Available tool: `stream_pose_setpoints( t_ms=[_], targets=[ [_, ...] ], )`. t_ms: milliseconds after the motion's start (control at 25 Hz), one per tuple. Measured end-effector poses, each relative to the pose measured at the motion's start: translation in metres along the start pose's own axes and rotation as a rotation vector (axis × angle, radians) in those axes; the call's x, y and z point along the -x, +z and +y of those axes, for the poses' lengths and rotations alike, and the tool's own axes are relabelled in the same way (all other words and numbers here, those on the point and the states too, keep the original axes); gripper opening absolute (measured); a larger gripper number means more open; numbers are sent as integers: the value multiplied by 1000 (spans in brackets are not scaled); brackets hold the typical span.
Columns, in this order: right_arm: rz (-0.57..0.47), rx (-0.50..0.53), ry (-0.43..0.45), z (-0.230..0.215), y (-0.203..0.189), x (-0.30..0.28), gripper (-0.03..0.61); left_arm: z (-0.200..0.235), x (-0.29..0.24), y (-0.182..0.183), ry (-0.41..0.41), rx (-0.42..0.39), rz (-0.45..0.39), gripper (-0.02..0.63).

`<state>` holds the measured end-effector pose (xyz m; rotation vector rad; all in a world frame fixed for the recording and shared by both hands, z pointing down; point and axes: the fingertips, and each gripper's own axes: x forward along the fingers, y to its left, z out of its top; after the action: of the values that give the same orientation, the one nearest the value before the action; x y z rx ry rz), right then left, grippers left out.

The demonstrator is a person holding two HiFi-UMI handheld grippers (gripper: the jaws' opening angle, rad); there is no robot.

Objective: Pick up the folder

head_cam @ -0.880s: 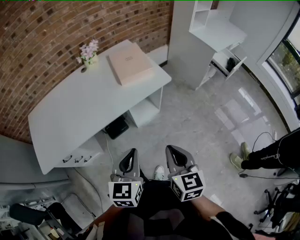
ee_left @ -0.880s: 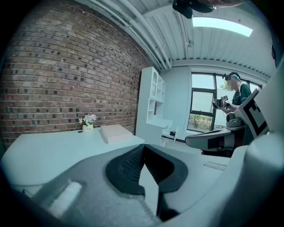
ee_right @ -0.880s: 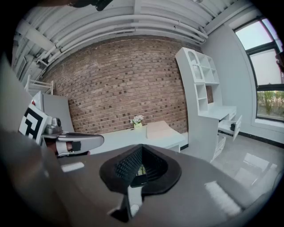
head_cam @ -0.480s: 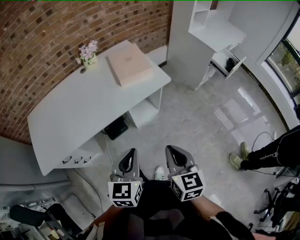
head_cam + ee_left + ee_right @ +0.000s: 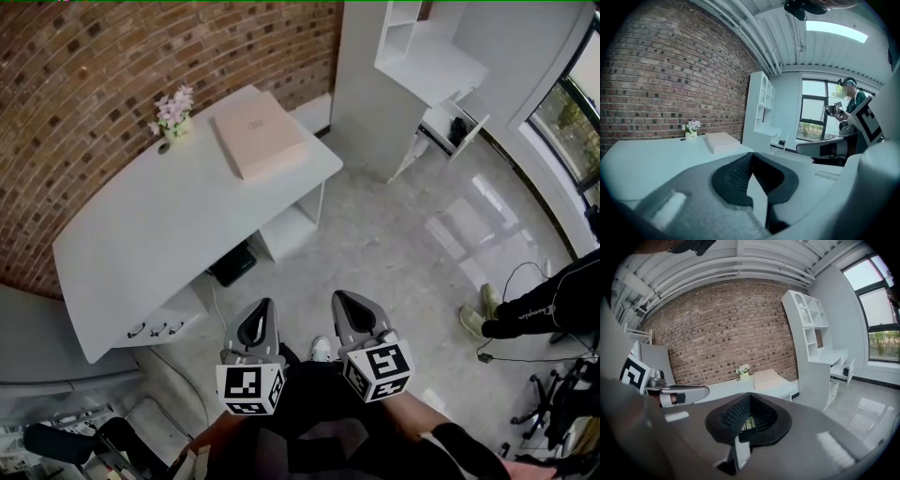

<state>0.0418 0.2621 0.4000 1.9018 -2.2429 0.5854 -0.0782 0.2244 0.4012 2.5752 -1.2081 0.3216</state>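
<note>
The folder [image 5: 258, 133] is a pale beige flat rectangle lying on the right end of a white desk [image 5: 159, 220] against the brick wall. It also shows in the left gripper view as the folder [image 5: 721, 140] and in the right gripper view as the folder [image 5: 768, 378]. My left gripper [image 5: 259, 317] and right gripper [image 5: 347, 307] hang side by side low in the head view, well short of the desk and over the floor. Both are shut with nothing between their jaws.
A small vase of pink flowers [image 5: 173, 110] stands on the desk left of the folder. A tall white shelf unit [image 5: 412, 66] with an open drawer stands to the right. A person [image 5: 548, 309] in black stands at the right edge, with cables on the floor.
The head view has shifted slightly, so the desk and folder sit a touch farther left and higher. Both grippers keep their places, shut.
</note>
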Motion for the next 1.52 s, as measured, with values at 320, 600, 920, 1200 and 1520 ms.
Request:
stream_pose_setpoints(
  t_ms=[320, 600, 920, 1200, 1520],
  targets=[
    [7, -26, -48, 11, 16, -42, 2, 40, -24, 16, -55, 15, 4, 3],
    [2, -53, -93, 28, 38, -90, 2, 90, -46, 40, -96, 16, 0, 3],
    [0, -68, -149, 48, 49, -131, 2, 141, -58, 54, -130, 16, -9, 3],
    [7, -60, -166, 59, 58, -166, 3, 178, -67, 56, -127, 30, 0, 3],
    [17, -35, -129, 54, 71, -211, 2, 205, -93, 67, -93, 30, -13, 3]
  ],
)
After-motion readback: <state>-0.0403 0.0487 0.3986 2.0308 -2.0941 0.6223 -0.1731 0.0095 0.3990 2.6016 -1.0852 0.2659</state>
